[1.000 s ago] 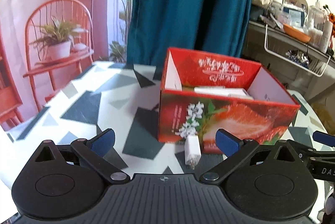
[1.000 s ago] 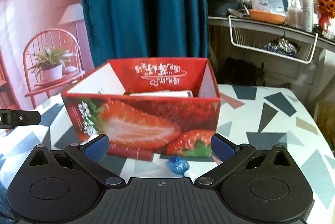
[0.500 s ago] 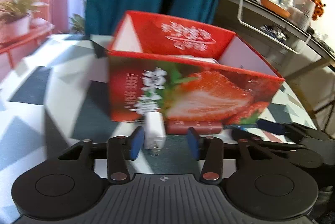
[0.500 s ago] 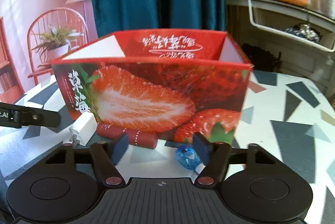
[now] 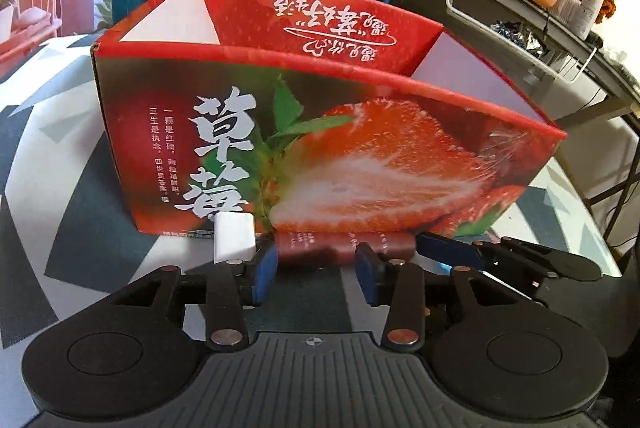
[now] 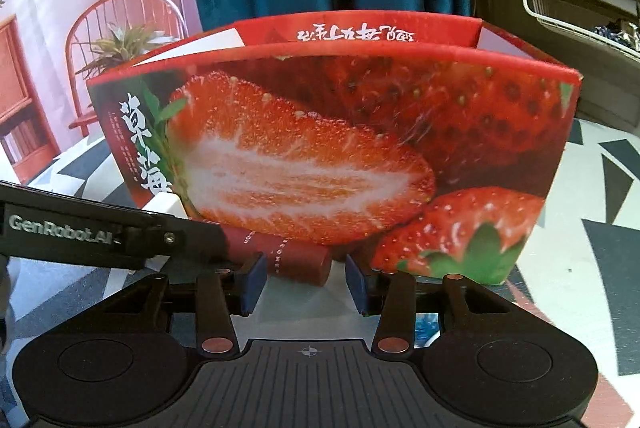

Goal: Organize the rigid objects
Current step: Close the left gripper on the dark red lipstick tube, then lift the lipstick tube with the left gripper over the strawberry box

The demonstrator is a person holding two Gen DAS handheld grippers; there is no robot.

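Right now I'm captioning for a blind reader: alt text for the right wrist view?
A dark red tube lies against a strawberry-printed box, the right gripper low before it, pads clear of it.

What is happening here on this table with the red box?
A person holds two black grippers low at the foot of the open red cardboard strawberry box on the patterned table. Both point at the dark red cylindrical tube lying along the box's front. The left gripper and the right gripper have just been closing, but neither pair of pads presses the tube yet. A small white charger block lies beside it, untouched.
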